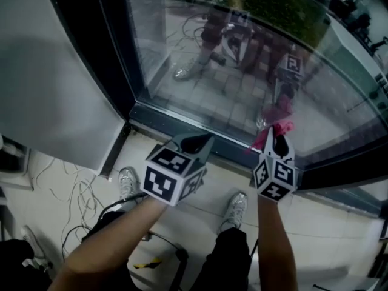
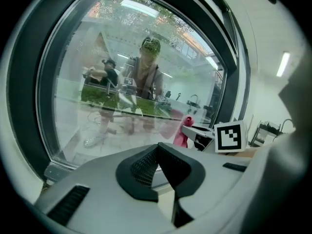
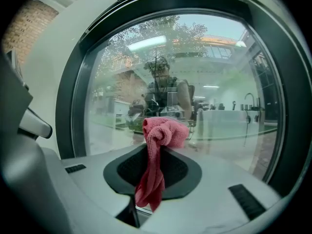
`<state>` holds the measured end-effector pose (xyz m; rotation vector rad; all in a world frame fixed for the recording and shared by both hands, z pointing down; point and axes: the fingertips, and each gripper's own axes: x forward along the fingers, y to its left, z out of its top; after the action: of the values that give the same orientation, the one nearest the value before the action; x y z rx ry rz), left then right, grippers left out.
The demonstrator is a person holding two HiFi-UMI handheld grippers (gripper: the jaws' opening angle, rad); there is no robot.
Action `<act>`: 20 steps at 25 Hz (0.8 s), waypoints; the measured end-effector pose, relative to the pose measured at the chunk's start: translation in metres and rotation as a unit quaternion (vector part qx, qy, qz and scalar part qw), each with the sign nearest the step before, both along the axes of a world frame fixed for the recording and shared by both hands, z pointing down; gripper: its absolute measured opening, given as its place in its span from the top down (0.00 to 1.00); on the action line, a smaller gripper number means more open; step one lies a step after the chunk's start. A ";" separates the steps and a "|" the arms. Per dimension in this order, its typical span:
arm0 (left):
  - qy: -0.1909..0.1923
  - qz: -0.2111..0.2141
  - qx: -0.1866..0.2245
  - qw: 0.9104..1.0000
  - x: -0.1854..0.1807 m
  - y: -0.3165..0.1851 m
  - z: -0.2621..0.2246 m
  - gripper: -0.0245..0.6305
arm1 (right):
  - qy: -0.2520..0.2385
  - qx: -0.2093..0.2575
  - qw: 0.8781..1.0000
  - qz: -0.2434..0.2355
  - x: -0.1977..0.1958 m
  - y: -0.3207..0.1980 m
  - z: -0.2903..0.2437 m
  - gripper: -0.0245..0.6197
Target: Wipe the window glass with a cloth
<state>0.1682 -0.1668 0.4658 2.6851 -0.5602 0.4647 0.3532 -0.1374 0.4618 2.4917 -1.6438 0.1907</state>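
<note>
A large window pane (image 1: 254, 59) in a dark frame fills the upper head view, with reflections of the person and both grippers in it. My right gripper (image 1: 276, 139) is shut on a pink cloth (image 1: 274, 129), whose bunched end (image 3: 163, 130) sticks out past the jaws close to the glass (image 3: 122, 106); whether it touches I cannot tell. My left gripper (image 1: 193, 142) hovers to the left near the lower frame, jaws shut with nothing in them (image 2: 157, 157). From the left gripper view the pink cloth (image 2: 183, 133) and the right gripper's marker cube (image 2: 229, 136) show at the right.
The dark lower window frame (image 1: 182, 123) runs diagonally under both grippers. A grey wall panel (image 1: 42, 83) stands at the left. Loose cables (image 1: 73, 199) lie on the tiled floor beside the person's shoes (image 1: 127, 183).
</note>
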 end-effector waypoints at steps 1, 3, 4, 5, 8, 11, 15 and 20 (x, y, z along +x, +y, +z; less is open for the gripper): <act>0.000 -0.004 0.000 1.000 -0.005 -0.003 -0.001 0.95 | -0.001 0.000 1.000 -0.006 -0.007 -0.006 0.000 0.86; -0.001 -0.013 0.001 1.000 -0.016 -0.010 -0.002 0.95 | -0.003 0.002 1.000 -0.020 -0.021 -0.018 -0.001 0.86; -0.002 -0.017 0.001 1.000 -0.022 -0.012 -0.002 0.95 | -0.003 0.002 1.000 -0.026 -0.028 -0.024 -0.001 0.86; -0.002 -0.021 0.001 1.000 -0.027 -0.015 -0.002 0.95 | -0.003 0.001 0.999 -0.032 -0.034 -0.029 -0.001 0.86; -0.001 -0.037 0.001 0.999 -0.045 -0.025 -0.002 0.95 | -0.003 0.000 0.999 -0.052 -0.054 -0.044 -0.001 0.86; -0.002 -0.053 0.001 0.999 -0.066 -0.037 -0.001 0.95 | -0.004 0.000 0.998 -0.070 -0.074 -0.062 -0.001 0.86; -0.004 -0.073 -0.001 0.997 -0.095 -0.052 0.001 0.95 | -0.004 0.000 0.995 -0.095 -0.104 -0.086 -0.001 0.86; -0.006 -0.099 0.004 0.995 -0.129 -0.071 0.001 0.95 | 0.001 0.000 0.992 -0.123 -0.141 -0.116 -0.004 0.86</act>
<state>0.0392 -0.2374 0.4668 2.6015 -0.8232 0.4237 0.2119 -0.2538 0.4575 2.2596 -1.9294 0.1579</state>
